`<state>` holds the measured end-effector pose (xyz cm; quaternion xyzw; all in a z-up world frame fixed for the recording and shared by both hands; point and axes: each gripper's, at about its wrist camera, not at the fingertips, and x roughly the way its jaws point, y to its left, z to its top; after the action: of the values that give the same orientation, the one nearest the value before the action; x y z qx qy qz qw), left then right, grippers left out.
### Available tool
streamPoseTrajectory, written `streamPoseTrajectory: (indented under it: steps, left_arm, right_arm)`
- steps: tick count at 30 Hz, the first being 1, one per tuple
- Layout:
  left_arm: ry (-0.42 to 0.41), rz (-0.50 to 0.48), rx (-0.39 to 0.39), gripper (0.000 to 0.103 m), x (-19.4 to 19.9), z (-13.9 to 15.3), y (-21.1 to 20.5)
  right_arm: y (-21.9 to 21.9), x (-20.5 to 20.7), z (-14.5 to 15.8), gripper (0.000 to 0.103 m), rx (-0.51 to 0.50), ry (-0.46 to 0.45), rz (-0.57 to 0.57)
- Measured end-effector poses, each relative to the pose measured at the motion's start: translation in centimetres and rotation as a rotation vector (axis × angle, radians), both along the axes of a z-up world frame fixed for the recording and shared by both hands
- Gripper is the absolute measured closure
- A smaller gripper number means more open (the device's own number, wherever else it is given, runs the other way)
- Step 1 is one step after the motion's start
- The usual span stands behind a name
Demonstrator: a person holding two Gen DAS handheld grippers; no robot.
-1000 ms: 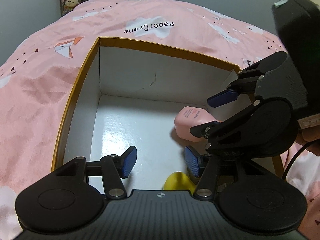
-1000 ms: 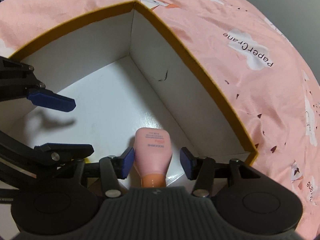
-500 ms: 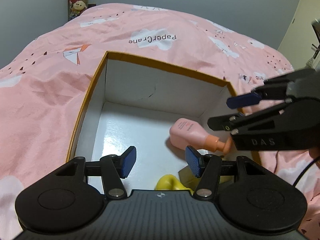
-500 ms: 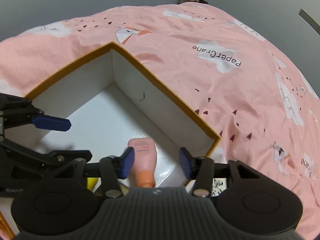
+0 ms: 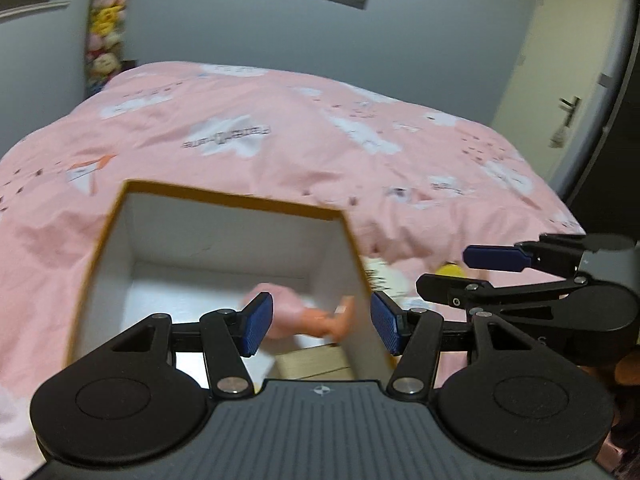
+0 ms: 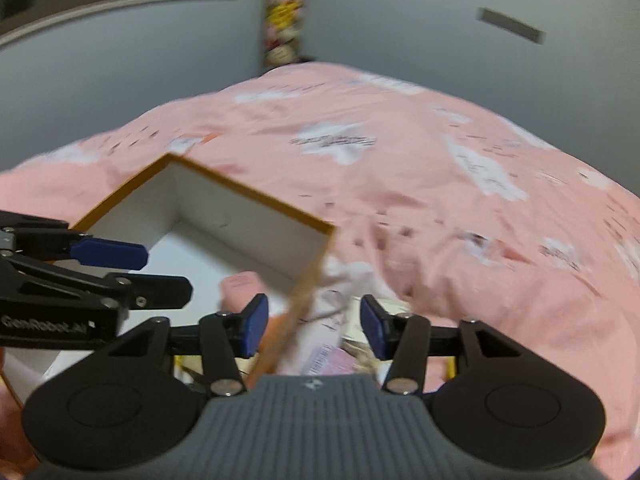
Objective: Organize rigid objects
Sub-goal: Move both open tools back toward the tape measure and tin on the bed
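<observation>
Both grippers lifted back from white-walled cardboard box with orange rim [image 5: 224, 200]. Right gripper [image 6: 312, 322] jaws just reopening, nothing between them; left gripper [image 5: 322, 322] wide, empty. Pink plastic bottle with orange cap [image 5: 296, 312] lies inside box at 5 o'clock corner: placed. Judgement: next item from pile at 3 o'clock outside box.

- We see a bed [image 5: 304, 128] filling most of the room, covered by a pink quilt printed with white clouds.
- Behind it stand plain grey-blue walls [image 5: 248, 20].
- A column of stuffed toys [image 5: 105, 28] fills the far corner.
- At the right we see a pale door [image 5: 560, 60] with a lever handle.
- The light is dim and even.
</observation>
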<state>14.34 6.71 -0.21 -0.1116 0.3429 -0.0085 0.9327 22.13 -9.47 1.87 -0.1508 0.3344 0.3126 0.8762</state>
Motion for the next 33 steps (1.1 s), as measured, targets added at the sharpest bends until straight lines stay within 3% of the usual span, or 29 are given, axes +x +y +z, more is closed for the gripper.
streamPoseTrajectory:
  steps: [5, 8, 17, 25, 28, 33]
  left_arm:
    - [-0.002, -0.118, 0.004, 0.037, 1.3, -0.5, -3.5]
    - [0.021, -0.213, -0.046, 0.037, 2.2, -0.9, -5.5]
    - [0.075, -0.374, -0.035, 0.037, 5.2, -2.7, -9.4]
    - [0.137, -0.463, 0.088, 0.038, 7.9, -4.2, -10.8]
    - [0.162, -0.511, 0.168, 0.04, 9.3, -4.7, -11.2]
    - [0.21, -0.591, 0.28, 0.04, 12.0, -5.9, -11.9]
  right_arm:
    - [-5.0, -0.1, -1.3, 0.044, 0.06, 0.014, -0.16]
    - [-7.5, 0.1, -2.3, 0.034, 0.067, 0.018, -0.238]
    - [-12.6, 1.4, -6.0, 0.04, 0.095, 0.09, -0.422]
    - [-13.6, 3.1, -8.1, 0.056, 0.131, 0.151, -0.443]
    - [-13.1, 3.7, -8.4, 0.064, 0.151, 0.162, -0.408]
    - [-11.9, 5.4, -7.5, 0.066, 0.167, 0.125, -0.327]
